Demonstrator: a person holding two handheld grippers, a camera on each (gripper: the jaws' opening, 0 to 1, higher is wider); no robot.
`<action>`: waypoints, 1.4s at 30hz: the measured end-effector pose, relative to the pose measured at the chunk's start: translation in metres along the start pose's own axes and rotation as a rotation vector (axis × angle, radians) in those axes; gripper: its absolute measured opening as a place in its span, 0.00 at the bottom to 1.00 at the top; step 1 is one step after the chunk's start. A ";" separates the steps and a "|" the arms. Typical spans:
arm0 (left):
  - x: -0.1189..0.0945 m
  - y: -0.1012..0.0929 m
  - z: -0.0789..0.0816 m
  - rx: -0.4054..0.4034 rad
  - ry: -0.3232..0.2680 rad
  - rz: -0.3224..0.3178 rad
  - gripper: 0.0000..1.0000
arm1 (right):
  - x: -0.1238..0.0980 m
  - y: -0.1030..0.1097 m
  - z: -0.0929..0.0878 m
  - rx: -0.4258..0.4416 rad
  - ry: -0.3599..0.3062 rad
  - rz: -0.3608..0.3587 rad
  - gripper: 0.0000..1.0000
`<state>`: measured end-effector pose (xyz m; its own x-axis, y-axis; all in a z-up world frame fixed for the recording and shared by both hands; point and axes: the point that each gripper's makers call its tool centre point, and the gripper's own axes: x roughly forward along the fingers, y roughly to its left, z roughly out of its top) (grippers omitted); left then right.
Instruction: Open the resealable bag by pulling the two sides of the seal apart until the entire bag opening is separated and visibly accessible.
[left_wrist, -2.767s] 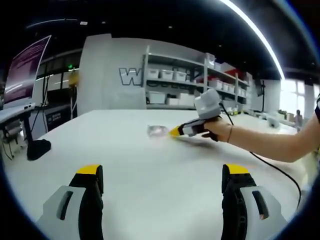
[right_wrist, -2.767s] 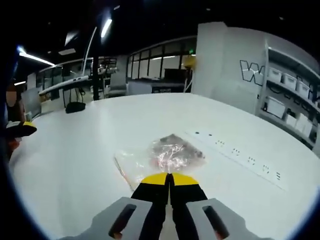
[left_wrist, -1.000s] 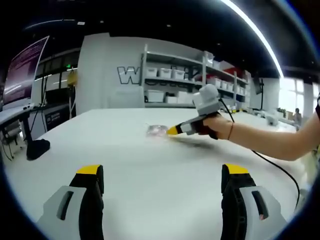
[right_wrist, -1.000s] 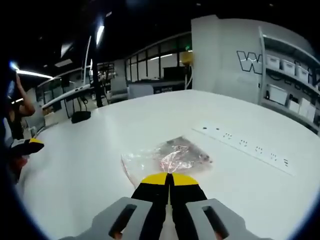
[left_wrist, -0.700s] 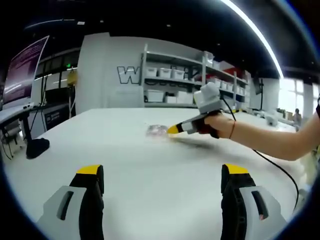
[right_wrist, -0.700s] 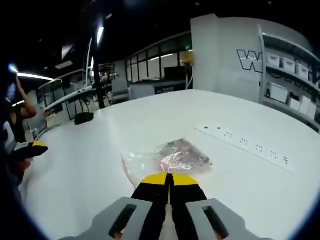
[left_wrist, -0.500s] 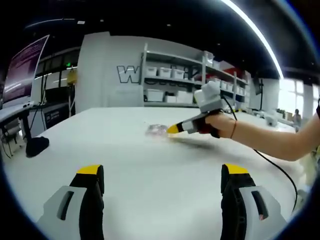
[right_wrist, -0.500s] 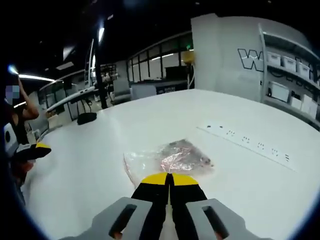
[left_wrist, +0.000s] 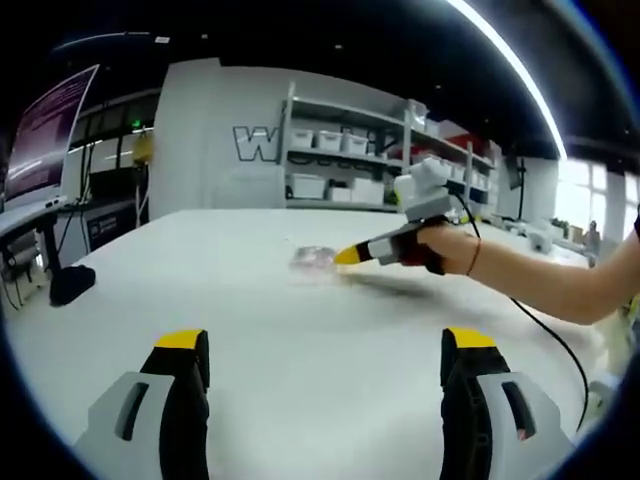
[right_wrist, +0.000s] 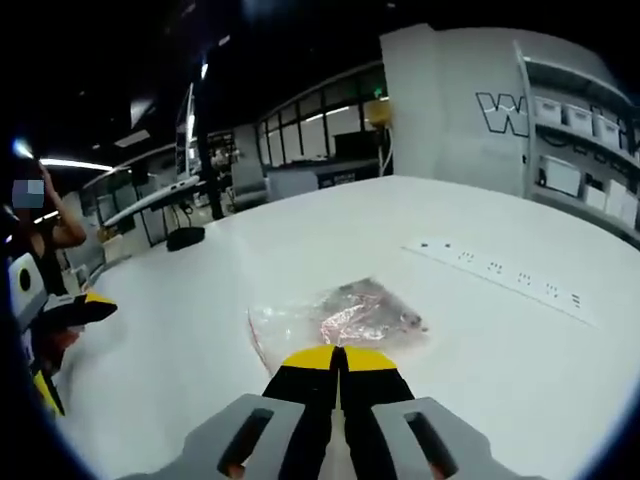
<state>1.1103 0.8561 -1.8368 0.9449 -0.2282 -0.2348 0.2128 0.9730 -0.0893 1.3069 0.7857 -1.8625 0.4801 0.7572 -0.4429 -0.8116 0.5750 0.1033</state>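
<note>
Bag: clear crinkled plastic resealable bag (right_wrist: 335, 315) flat on white table (right_wrist: 520, 370), seal looks unopened.
R gripper (right_wrist: 336, 354): jaws clenched, empty, tips just beside bag edge.
L gripper (left_wrist: 318, 345): jaws released wide, well apart from bag.
Progress: approx. nil; grasping both sides + pulling left.

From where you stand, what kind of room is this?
Probably a lab or workshop in an open-plan office: a big white table, metal shelves stacked with storage bins, a monitor on a nearby desk, and glass partitions behind.

A white table (left_wrist: 300, 330) carries a power strip (right_wrist: 500, 272); shelves (left_wrist: 345, 165) hold white bins.
</note>
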 end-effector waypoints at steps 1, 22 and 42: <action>0.000 0.000 0.000 0.001 0.000 0.000 0.96 | -0.001 0.001 0.000 0.001 0.001 0.001 0.00; -0.004 -0.011 0.004 -0.001 -0.010 -0.016 0.94 | -0.023 0.023 -0.006 0.049 -0.003 0.075 0.00; -0.010 -0.026 0.006 0.002 -0.019 -0.042 0.92 | -0.055 0.060 -0.018 0.111 0.020 0.184 0.00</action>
<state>1.0964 0.8331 -1.8267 0.9398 -0.2679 -0.2120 0.2526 0.9627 -0.0965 1.2261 0.7730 -1.8482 0.3200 0.8469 -0.4247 -0.8426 0.4593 0.2811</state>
